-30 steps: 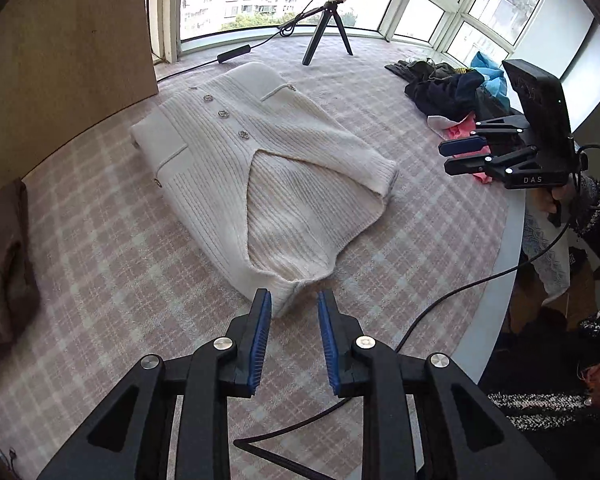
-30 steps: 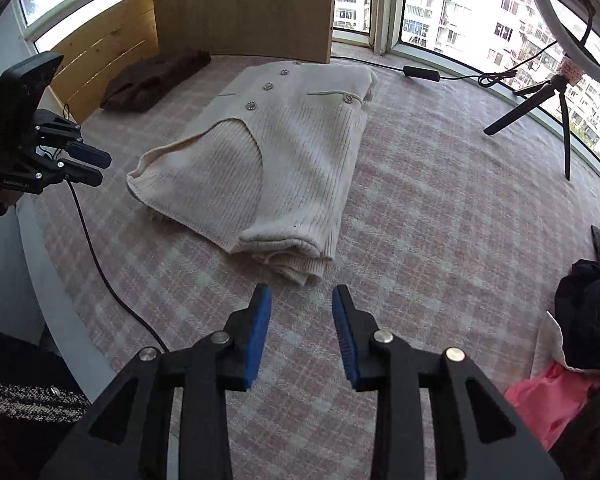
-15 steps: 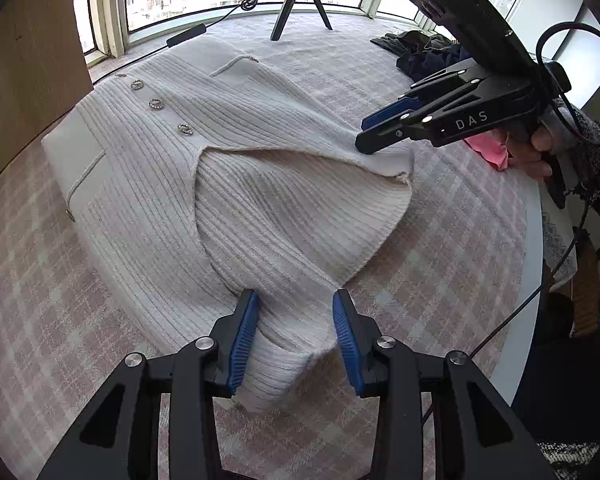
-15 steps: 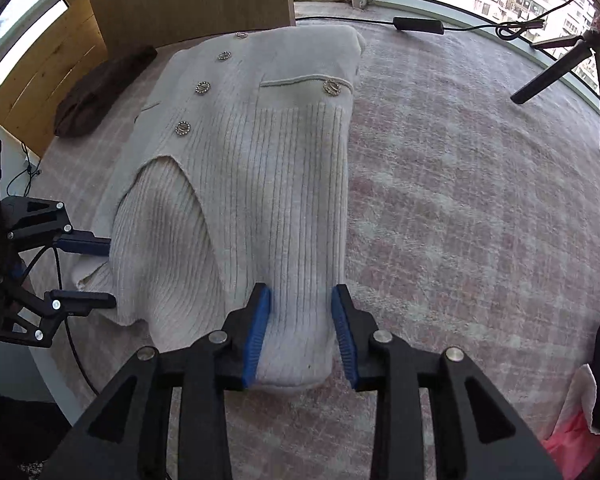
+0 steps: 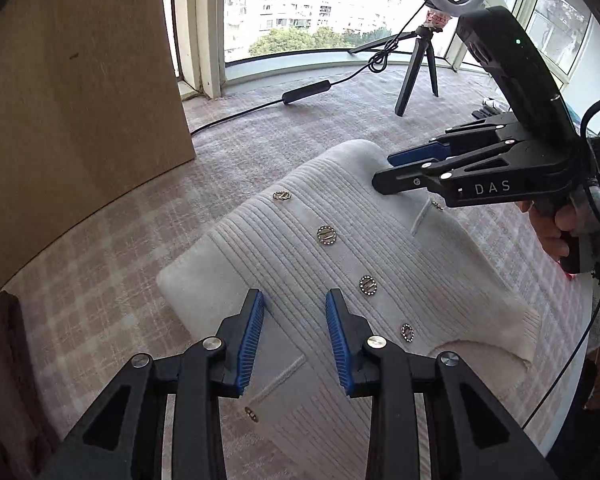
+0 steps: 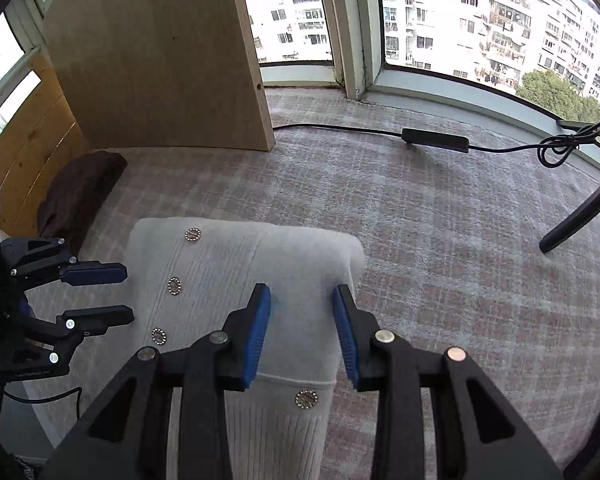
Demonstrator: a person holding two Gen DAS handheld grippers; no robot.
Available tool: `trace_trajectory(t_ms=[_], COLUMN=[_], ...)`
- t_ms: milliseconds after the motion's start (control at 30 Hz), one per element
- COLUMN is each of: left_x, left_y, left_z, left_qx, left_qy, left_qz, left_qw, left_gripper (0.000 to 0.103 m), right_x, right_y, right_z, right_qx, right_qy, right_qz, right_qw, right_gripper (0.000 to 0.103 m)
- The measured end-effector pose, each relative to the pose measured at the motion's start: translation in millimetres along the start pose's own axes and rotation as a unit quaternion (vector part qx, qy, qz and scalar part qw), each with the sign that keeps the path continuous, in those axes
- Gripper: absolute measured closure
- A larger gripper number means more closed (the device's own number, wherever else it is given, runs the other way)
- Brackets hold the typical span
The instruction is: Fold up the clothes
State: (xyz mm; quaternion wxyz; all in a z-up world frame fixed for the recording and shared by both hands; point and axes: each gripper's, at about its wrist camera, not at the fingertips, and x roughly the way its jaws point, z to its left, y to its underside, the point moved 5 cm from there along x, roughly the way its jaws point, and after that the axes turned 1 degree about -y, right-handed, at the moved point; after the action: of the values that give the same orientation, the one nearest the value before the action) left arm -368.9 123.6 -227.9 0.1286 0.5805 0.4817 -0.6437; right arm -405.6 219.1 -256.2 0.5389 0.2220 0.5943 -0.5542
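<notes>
I am holding my left tongs (image 5: pixel 294 296) with the blue ribbed pads a narrow gap apart; the jaws have just been closing a little, and nothing is being pinched between them. They are pointing steeply down over the near left part of the cream ribbed knit cardigan (image 5: pixel 420 280), beside its row of round jewelled buttons (image 5: pixel 326 235). I am holding my right tongs (image 6: pixel 301 292) at a similarly narrow gap, also gripping nothing, and they are hanging over the plain far right corner of the same cardigan (image 6: pixel 220 264). In the left wrist view, the right tongs (image 5: pixel 384 171) are reaching in from the right edge, carried by my hand (image 5: pixel 552 228), with the tips above the garment's far corner. In the right wrist view, the left tongs (image 6: pixel 128 294) are showing just beside the cardigan's left edge. The cardigan is lying flat and buttoned on the pink and white checked cloth (image 5: pixel 100 260) that is covering the table. A dark brown folded garment (image 6: pixel 76 196) is lying near the table's left side, well apart from the cardigan. A pale wooden board (image 6: pixel 160 60) is standing upright behind it. A black cable with an inline switch (image 6: pixel 434 140) is trailing across the far cloth towards a small black tripod (image 5: pixel 414 76), which is carrying a white ring light (image 5: pixel 448 0) before the windows.
</notes>
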Motion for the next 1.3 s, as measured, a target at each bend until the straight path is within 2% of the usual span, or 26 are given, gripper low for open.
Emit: trace_trajectory(t_ms=[33,67,133,200,267,333,400,500,633,700,800,1000,1067,1133,1233,1300], left_x=[15.3,18.3,16.7,-4.6,-29.0,-49.2,-58.4,-55.1,-38.7,-32.5,-21.9,-19.2,-19.8,-19.9,-20.8,-20.9], left_y=[-2.2,-3.0,-4.1,1.0,18.9,40.9,67.8,95.6,106.2,102.0,95.9,93.6,93.3,92.9,90.7,90.2], left_z=[-6.7,-14.6,-22.6,-10.8,5.3,19.1,25.7,26.9,25.6,24.9,24.3,15.4,13.0,9.6,4.0,3.0], left_qx=[0.003,0.020,0.036,-0.007,-0.047,-0.081,-0.112,-0.166,-0.200,-0.205,-0.196,-0.180,-0.182,-0.187,-0.172,-0.175], left_qy=[0.010,0.004,-0.001,0.021,0.022,0.019,0.016,0.046,0.038,0.037,0.017,0.002,0.004,0.019,0.013,0.014], left_qz=[0.009,0.003,-0.001,-0.005,-0.016,-0.018,-0.009,0.006,0.024,0.023,0.031,0.033,0.036,0.042,0.041,0.038], left_qw=[0.9999,0.9998,0.9993,0.9997,0.9985,0.9964,0.9935,0.9850,0.9788,0.9777,0.9799,0.9831,0.9826,0.9814,0.9841,0.9838], left_gripper=[0.072,0.070,0.070,0.070,0.068,0.068,0.067,0.066,0.064,0.063,0.056,0.058,0.063,0.072,0.078,0.079], right_x=[8.6,9.7,0.3,-21.2,-43.7,-50.3,-48.3,-39.7,-27.9,-23.3,-15.8,-14.6,-15.4,-15.9,-15.3,-14.4], right_y=[7.2,11.6,12.6,13.6,22.4,36.9,52.2,70.0,83.6,84.8,87.8,97.1,98.4,98.5,100.2,100.5], right_z=[-9.3,-19.3,-30.8,-29.9,-20.9,-10.6,-2.4,1.6,-4.6,-6.3,-5.2,-8.4,-6.6,-3.9,0.8,2.8], right_qx=[0.001,0.016,0.052,0.054,0.039,0.027,0.021,0.022,0.047,0.049,0.035,0.043,0.035,0.026,0.007,0.001], right_qy=[0.005,0.000,-0.021,-0.026,-0.029,-0.045,-0.044,-0.046,-0.049,-0.051,-0.044,-0.080,-0.086,-0.093,-0.100,-0.107], right_qz=[0.013,0.012,0.009,-0.014,-0.027,-0.020,-0.007,0.009,0.015,0.012,0.007,-0.015,-0.011,-0.001,0.010,0.011], right_qw=[1.000,1.000,0.998,0.998,0.998,0.998,0.999,0.999,0.998,0.997,0.998,0.996,0.996,0.995,0.995,0.994], right_gripper=[0.064,0.053,0.052,0.052,0.051,0.051,0.050,0.048,0.047,0.046,0.039,0.037,0.037,0.037,0.038,0.043])
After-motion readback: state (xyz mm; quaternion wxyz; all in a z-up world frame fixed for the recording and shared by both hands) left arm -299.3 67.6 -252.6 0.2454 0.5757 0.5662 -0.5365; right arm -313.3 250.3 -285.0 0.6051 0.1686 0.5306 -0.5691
